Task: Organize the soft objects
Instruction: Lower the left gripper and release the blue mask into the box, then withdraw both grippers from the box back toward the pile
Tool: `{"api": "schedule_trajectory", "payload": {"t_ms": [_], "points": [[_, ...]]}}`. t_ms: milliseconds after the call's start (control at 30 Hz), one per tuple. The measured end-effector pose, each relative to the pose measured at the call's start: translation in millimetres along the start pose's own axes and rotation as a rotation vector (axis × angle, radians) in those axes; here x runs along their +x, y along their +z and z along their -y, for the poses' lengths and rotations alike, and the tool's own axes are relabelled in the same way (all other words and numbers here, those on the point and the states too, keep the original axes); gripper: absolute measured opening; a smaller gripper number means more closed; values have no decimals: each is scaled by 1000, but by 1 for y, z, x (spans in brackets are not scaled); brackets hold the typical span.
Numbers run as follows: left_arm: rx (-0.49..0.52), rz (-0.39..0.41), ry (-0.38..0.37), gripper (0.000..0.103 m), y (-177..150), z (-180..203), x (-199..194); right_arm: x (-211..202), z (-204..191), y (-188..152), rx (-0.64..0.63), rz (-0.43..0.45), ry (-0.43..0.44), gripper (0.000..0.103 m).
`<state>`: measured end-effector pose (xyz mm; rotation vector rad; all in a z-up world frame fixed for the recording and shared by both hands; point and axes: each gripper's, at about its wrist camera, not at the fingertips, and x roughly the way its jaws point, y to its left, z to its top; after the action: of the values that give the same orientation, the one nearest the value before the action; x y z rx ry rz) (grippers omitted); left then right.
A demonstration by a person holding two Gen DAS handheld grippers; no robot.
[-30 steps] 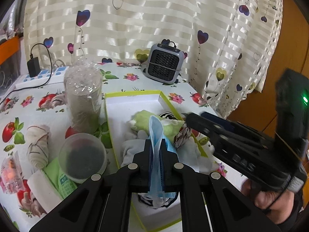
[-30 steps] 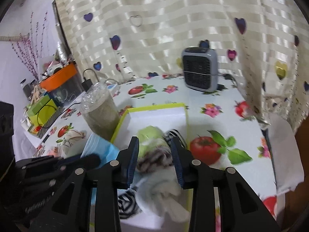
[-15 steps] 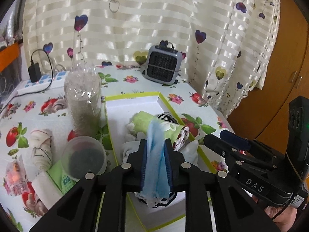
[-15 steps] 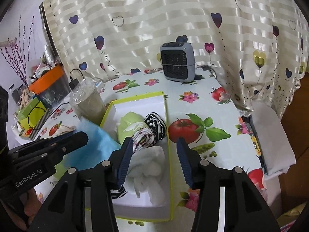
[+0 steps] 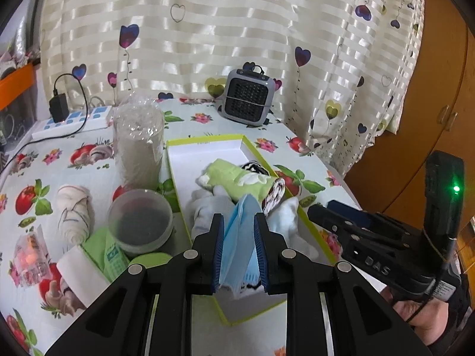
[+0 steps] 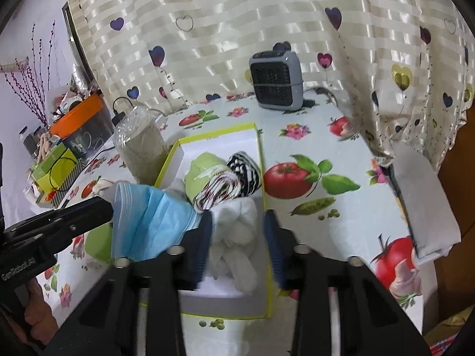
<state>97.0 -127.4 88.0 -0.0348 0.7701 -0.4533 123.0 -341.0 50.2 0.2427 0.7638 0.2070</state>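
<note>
My left gripper (image 5: 239, 225) is shut on a blue face mask (image 5: 239, 237), held above the near end of a white box with a yellow-green rim (image 5: 204, 144). The mask also shows in the right wrist view (image 6: 148, 216). The box (image 6: 219, 132) holds a green roll (image 6: 204, 169), a black-and-white striped roll (image 6: 240, 169) and white socks (image 6: 237, 225). My right gripper (image 6: 239, 222) is open and empty, just above the white socks at the box's near end.
A plastic-covered jar (image 5: 138, 148) and a round lidded tub (image 5: 139, 224) stand left of the box. A rolled white cloth (image 5: 72, 210) and packets lie further left. A small grey heater (image 5: 246, 101) stands at the back. A folded white cloth (image 6: 421, 195) lies at the right table edge.
My left gripper's fingers have spread a little around the mask, which has fanned out wider. My right gripper has moved forward and left over the white socks.
</note>
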Motion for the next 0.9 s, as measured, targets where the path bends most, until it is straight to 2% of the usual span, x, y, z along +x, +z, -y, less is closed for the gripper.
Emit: {"api": "schedule_trajectory", "payload": {"t_ms": [200, 500, 567, 633, 900], "points": [[-1, 7, 18, 20, -7, -4, -11, 5, -8, -8, -27, -38, 25, 31], [-11, 39, 53, 20, -18, -18, -36, -22, -26, -16, -47, 3, 17, 31], [-17, 41, 64, 20, -23, -24, -41, -29, -31, -17, -56, 13, 14, 34], [-25, 39, 73, 20, -27, -29, -45, -36, -38, -20, -65, 27, 19, 44], [-58, 41, 112, 20, -41, -48, -60, -51, -63, -28, -110, 37, 49, 44]]}}
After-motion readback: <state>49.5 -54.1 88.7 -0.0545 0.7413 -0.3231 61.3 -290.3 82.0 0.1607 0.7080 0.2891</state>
